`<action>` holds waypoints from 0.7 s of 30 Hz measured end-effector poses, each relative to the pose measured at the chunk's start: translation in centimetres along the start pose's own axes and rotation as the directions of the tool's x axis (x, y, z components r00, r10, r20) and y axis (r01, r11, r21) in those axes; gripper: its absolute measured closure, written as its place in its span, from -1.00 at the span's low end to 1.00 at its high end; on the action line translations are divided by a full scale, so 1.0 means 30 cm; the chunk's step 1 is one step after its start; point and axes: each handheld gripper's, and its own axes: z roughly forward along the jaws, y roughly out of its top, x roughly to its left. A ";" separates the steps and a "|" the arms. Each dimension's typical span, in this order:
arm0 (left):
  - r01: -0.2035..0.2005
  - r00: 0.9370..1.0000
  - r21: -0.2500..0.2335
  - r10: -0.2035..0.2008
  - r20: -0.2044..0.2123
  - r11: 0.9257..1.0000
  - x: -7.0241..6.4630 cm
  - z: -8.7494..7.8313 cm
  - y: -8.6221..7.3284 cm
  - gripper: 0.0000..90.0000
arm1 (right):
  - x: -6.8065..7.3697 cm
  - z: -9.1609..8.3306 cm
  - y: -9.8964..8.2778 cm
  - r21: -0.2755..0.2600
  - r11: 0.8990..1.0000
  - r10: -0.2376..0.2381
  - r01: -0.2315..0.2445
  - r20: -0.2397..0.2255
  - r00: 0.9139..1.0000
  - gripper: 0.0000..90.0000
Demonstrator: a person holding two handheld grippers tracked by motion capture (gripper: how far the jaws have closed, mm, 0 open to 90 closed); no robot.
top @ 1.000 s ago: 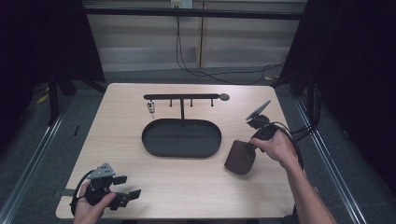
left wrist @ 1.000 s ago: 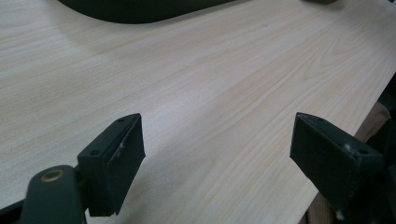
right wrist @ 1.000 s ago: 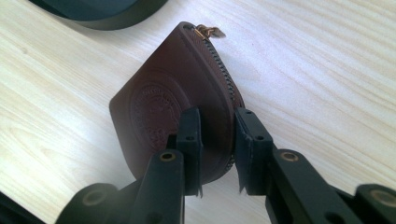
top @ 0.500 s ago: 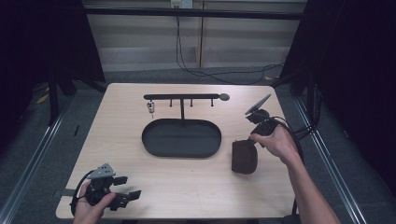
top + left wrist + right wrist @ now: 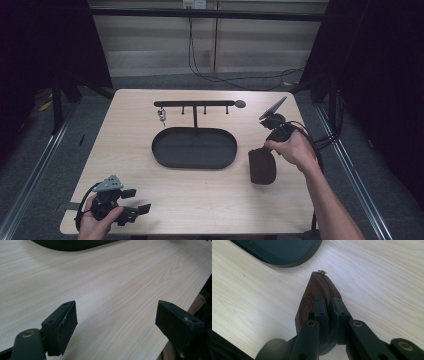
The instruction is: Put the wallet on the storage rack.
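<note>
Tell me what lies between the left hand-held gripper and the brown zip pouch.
Bare wooden table. In the high view, nothing lies between the left hand-held gripper and the brown zip pouch; the black oval tray sits farther back.

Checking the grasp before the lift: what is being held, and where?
The right gripper clamps the brown zip pouch at its zippered edge; the left gripper holds nothing.

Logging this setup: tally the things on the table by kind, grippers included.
Brown zip pouch: 1
Black oval tray: 1
Black rack with pegs: 1
Small keyring on the rack: 1
Grippers: 2, left gripper, right gripper
Total: 6
</note>
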 end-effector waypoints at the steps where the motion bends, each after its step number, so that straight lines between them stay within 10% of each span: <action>1: -0.001 1.000 0.001 0.001 0.001 1.000 0.001 0.000 0.000 -0.61 | 0.002 -0.004 0.002 -0.004 1.000 0.001 -0.001 0.000 1.000 0.87; 21: -0.004 1.000 0.003 0.004 -0.002 1.000 0.001 0.000 0.000 -0.61 | 0.024 -0.082 0.045 0.037 0.999 -0.006 0.005 0.028 1.000 0.87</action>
